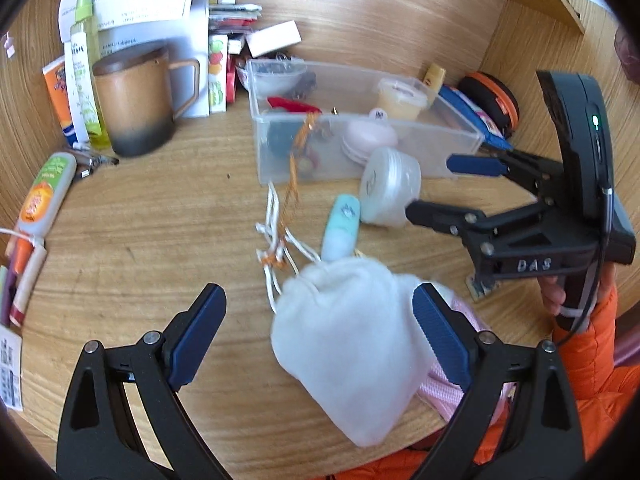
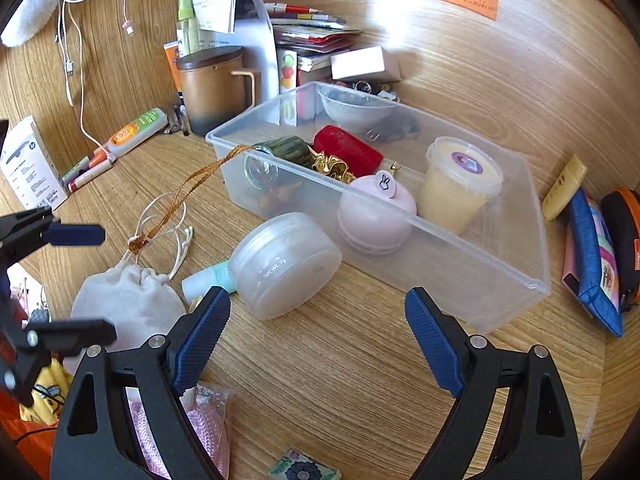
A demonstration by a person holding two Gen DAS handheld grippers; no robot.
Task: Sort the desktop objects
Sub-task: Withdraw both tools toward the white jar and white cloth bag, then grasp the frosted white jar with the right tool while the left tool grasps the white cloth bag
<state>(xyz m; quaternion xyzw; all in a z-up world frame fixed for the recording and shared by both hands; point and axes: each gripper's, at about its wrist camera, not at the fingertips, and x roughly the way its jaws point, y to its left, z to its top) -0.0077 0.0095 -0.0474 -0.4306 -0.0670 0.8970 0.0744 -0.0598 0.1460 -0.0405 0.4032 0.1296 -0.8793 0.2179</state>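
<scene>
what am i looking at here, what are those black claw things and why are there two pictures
The black claws are hand-held grippers, not a robot: a person holds one in each hand, and each carries a wide-angle camera looking along its two fingers. One picture comes from the left gripper, the other from the right gripper. Both stand open and hold nothing. On the wooden desk sit a clear plastic box with small items already inside, a round white jar lying in front of it, a white drawstring pouch, a small mint tube and a brown mug. The left gripper hangs over the pouch; the right one points at the jar.
</scene>
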